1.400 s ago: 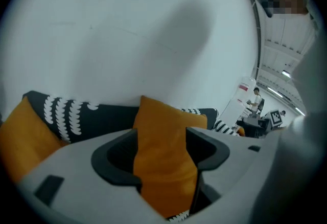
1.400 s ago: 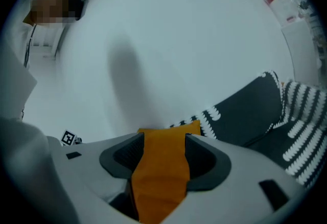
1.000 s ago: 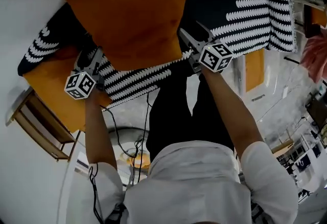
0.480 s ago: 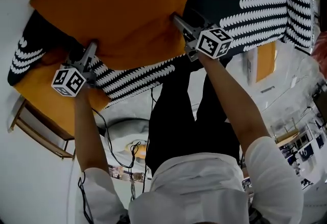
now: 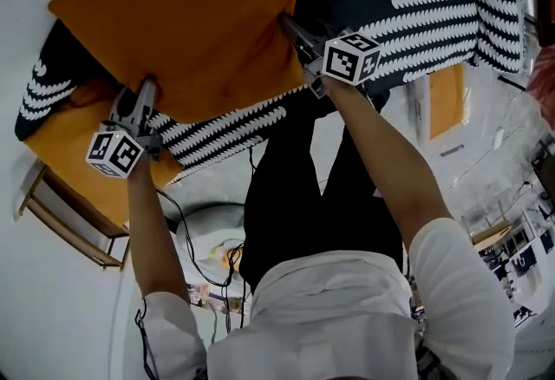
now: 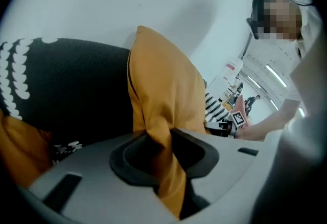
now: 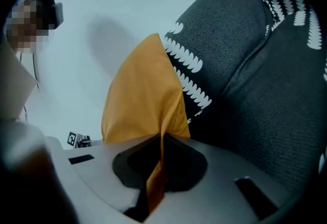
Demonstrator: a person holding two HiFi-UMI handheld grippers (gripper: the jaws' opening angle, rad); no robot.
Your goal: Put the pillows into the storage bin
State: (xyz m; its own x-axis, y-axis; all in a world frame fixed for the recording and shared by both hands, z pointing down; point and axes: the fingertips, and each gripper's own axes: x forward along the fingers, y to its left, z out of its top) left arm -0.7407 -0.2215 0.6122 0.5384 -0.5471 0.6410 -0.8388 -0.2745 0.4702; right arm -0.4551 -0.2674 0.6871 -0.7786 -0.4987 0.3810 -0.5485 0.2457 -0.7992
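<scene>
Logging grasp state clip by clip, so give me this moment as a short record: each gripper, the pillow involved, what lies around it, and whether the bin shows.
left gripper: shut on a pinch of fabric of the orange pillow; jaws have just been closing
right gripper: shut on the same pillow's fabric, at its opposite side
around it: black and white pillows; second orange pillow lower down
storage bin: not in view
task stage: pillow gripped by both, not yet in a bin
</scene>
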